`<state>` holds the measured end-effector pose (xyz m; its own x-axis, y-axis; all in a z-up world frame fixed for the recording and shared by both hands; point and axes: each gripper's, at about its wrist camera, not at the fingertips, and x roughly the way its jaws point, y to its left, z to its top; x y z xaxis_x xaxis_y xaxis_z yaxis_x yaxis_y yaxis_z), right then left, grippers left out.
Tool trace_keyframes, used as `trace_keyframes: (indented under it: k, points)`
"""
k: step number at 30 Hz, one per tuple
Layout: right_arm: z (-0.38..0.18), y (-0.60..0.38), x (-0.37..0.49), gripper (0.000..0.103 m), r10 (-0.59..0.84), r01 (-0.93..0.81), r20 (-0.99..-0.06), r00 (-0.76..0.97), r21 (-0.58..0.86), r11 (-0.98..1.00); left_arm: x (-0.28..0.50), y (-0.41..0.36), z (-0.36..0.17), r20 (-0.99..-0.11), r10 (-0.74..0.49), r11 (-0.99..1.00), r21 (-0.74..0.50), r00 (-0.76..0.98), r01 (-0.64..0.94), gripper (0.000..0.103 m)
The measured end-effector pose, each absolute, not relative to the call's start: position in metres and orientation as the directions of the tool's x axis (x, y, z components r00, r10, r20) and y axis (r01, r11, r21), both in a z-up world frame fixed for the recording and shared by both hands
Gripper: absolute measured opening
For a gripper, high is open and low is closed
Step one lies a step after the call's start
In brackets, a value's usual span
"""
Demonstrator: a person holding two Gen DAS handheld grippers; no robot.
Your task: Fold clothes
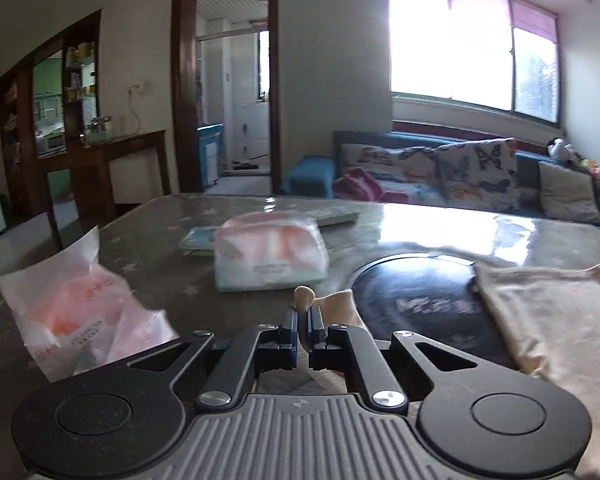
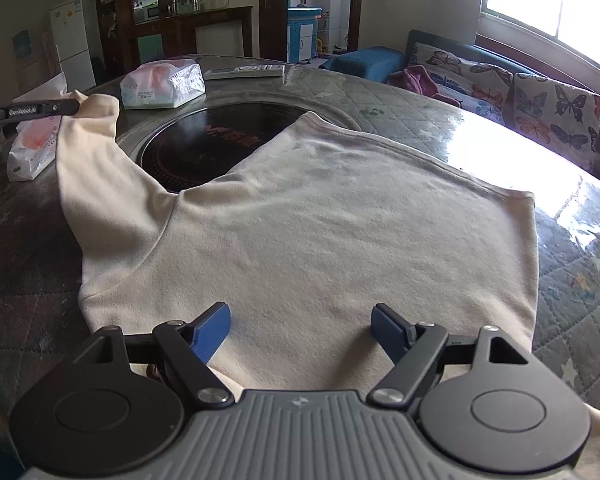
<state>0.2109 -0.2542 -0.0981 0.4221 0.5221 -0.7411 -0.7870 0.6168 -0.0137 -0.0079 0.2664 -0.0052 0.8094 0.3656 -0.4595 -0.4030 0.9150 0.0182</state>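
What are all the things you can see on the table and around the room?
top: one, cream, spread flat on the table, its sleeve lifted at the far left
sleeve: one, cream, its end pinched in the left gripper
table: one, grey quilted cover with stars under a shiny sheet
round plate: one, black, set in the table's middle, partly under the top
tissue packs: two, white and pink, far left side of the table
remote: one, pale, at the far edge
sofa: one, blue, butterfly cushions, under the window
fridge: one, white, by the far wall
left gripper: black, blue pads, shut on the sleeve
right gripper: black, blue pads, open above the top
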Motion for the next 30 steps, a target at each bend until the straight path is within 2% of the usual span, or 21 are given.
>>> trace_keyframes:
  k: [4, 7, 10, 14, 17, 21, 30]
  points:
    - [-0.098, -0.253, 0.211, 0.081, 0.515, -0.786, -0.745, 0.423, -0.019, 0.618, -0.005, 0.274, -0.022, -0.498, 0.387, 0.902, 0.029, 0.776, -0.431, 0.005]
    - [-0.098, -0.253, 0.212, 0.083, 0.512, -0.785, -0.747, 0.424, -0.021, 0.619, -0.004, 0.279, -0.035, -0.572, 0.408, 0.88, 0.041, 0.712, -0.473, 0.007]
    - [-0.098, -0.252, 0.213, 0.083, 0.511, -0.786, -0.748, 0.423, -0.022, 0.618, -0.012, 0.281, -0.037, -0.567, 0.415, 0.871, 0.023, 0.711, -0.491, 0.012]
    - [-0.097, -0.25, 0.212, 0.083, 0.509, -0.788, -0.748, 0.425, -0.028, 0.615, -0.022, 0.276, -0.026, -0.529, 0.421, 0.864, -0.013, 0.737, -0.503, 0.013]
    - [-0.097, -0.25, 0.212, 0.083, 0.511, -0.787, -0.747, 0.425, -0.025, 0.617, -0.019, 0.255, -0.019, -0.508, 0.351, 0.912, -0.004, 0.786, -0.41, 0.013]
    - [-0.098, -0.248, 0.212, 0.083, 0.512, -0.785, -0.747, 0.425, -0.022, 0.619, 0.0, 0.238, -0.028, -0.554, 0.256, 0.952, 0.0, 0.792, -0.307, 0.014]
    - [-0.098, -0.248, 0.212, 0.084, 0.512, -0.784, -0.747, 0.423, -0.018, 0.621, 0.031, 0.264, -0.046, -0.571, 0.349, 0.92, 0.058, 0.743, -0.388, 0.013]
